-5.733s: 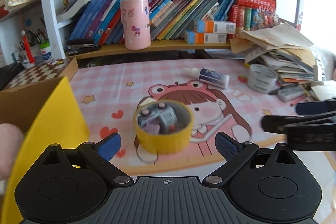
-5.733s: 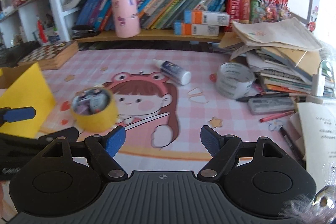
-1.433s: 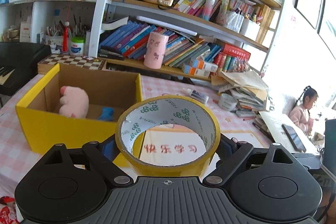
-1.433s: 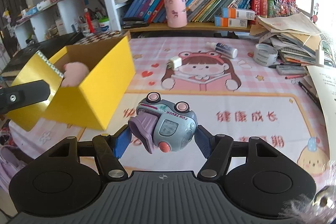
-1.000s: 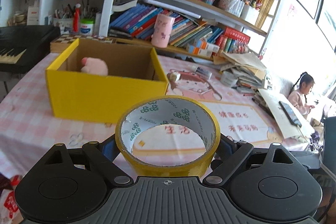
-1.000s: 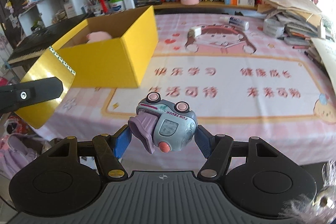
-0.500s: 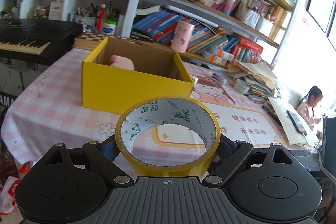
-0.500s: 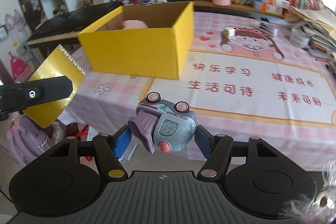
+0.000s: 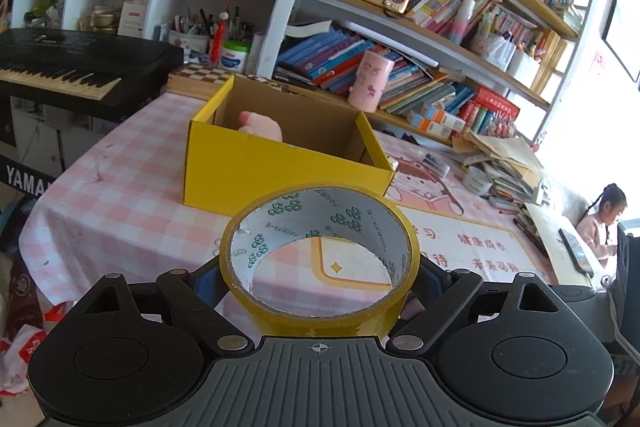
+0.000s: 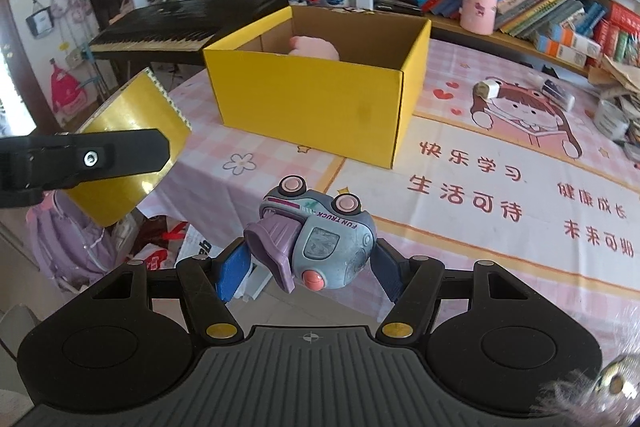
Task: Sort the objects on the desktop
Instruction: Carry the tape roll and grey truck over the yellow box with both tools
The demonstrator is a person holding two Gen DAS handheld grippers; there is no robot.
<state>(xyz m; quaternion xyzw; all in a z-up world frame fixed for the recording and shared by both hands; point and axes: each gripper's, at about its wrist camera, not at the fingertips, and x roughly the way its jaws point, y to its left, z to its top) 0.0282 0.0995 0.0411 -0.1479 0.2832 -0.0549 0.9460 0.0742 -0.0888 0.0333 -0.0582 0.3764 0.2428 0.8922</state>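
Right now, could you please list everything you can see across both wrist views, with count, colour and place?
tape roll: one, yellow, clamped in the left gripper
toy truck: one, grey-blue and purple, clamped in the right gripper
cardboard box: one, yellow, open, on the table
plush toy: one, pink, inside the box
table: one, pink checked cloth with a cartoon mat
cup: one, pink, on the low shelf behind the table
keyboard: one, black, beside the table
bookshelf: one, white and wood, full of books
glue bottle: one, white and dark, on the mat
clear tape roll: one, by the paper pile
left gripper: one, black
right gripper: one, black, blue pads
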